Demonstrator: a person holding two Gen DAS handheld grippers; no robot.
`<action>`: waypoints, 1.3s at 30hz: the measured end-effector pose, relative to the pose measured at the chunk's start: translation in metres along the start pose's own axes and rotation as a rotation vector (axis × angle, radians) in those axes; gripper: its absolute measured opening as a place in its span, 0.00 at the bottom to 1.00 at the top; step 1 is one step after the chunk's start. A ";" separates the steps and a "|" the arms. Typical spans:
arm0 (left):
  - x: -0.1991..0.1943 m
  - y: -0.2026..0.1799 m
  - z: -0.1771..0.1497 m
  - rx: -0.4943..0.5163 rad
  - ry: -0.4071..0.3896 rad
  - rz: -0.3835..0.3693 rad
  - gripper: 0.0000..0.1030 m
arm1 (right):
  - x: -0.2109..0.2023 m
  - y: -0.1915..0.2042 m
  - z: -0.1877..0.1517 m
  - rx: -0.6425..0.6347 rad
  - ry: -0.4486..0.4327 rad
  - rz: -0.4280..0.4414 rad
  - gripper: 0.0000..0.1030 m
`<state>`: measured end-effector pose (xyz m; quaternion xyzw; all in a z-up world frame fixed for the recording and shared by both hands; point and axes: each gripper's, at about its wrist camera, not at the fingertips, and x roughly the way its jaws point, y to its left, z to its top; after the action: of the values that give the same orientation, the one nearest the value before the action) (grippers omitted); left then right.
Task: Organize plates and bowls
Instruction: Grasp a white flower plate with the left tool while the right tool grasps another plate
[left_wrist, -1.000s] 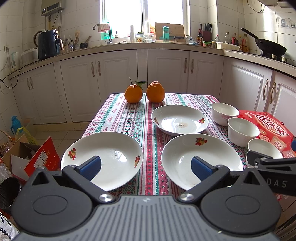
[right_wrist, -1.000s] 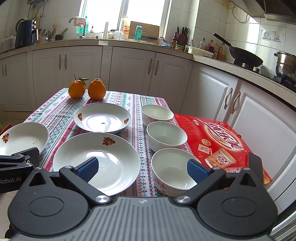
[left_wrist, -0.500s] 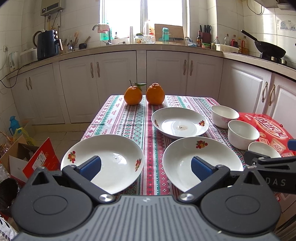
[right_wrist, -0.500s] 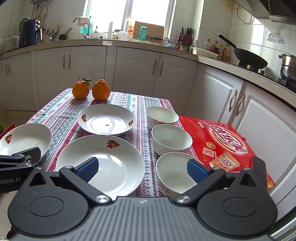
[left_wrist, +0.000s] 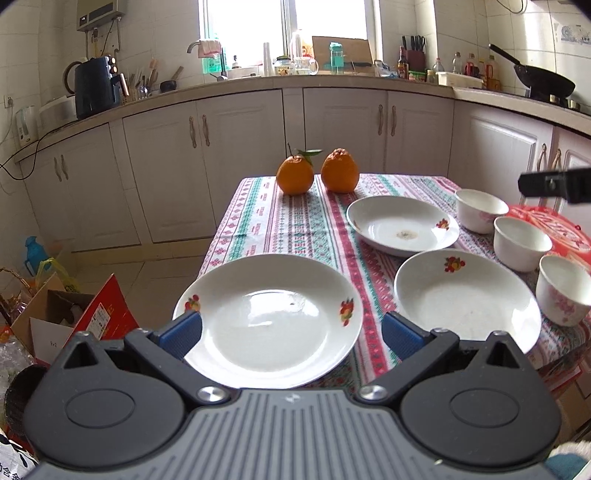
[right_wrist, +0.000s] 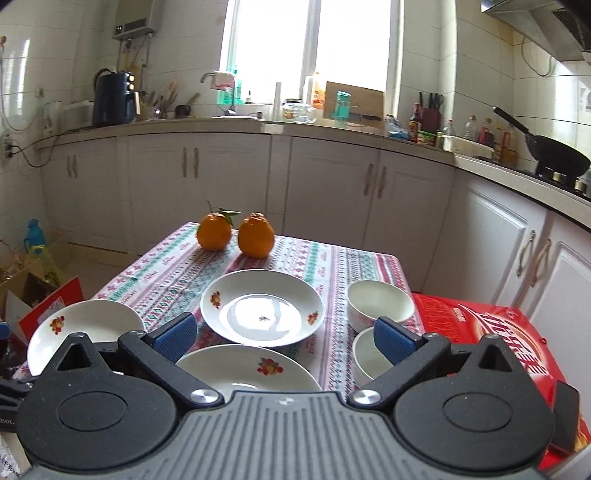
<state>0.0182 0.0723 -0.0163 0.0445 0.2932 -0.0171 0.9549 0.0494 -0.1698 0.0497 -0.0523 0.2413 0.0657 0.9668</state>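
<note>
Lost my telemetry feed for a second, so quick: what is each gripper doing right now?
Left gripper: open, holding nothing, with the near left plate in front of it.
Right gripper: open, holding nothing, raised above the plates and bowls.

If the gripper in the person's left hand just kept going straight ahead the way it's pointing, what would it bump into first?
Most likely the near-left plate. The left gripper is open and empty, with that plate's near rim lying between its jaws in the left wrist view. Depth is hard to judge, so it might skim just over the rim instead.
</note>
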 end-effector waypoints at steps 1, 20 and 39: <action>0.002 0.004 -0.005 0.012 0.013 0.000 1.00 | 0.004 0.001 0.002 -0.005 0.002 0.022 1.00; 0.063 0.048 -0.037 -0.013 0.168 -0.137 1.00 | 0.074 0.052 0.012 -0.090 0.140 0.194 1.00; 0.071 0.056 -0.042 0.036 0.144 -0.161 1.00 | 0.128 0.102 0.030 -0.194 0.226 0.372 1.00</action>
<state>0.0570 0.1312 -0.0869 0.0390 0.3635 -0.0958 0.9258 0.1594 -0.0523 0.0089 -0.1067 0.3462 0.2595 0.8952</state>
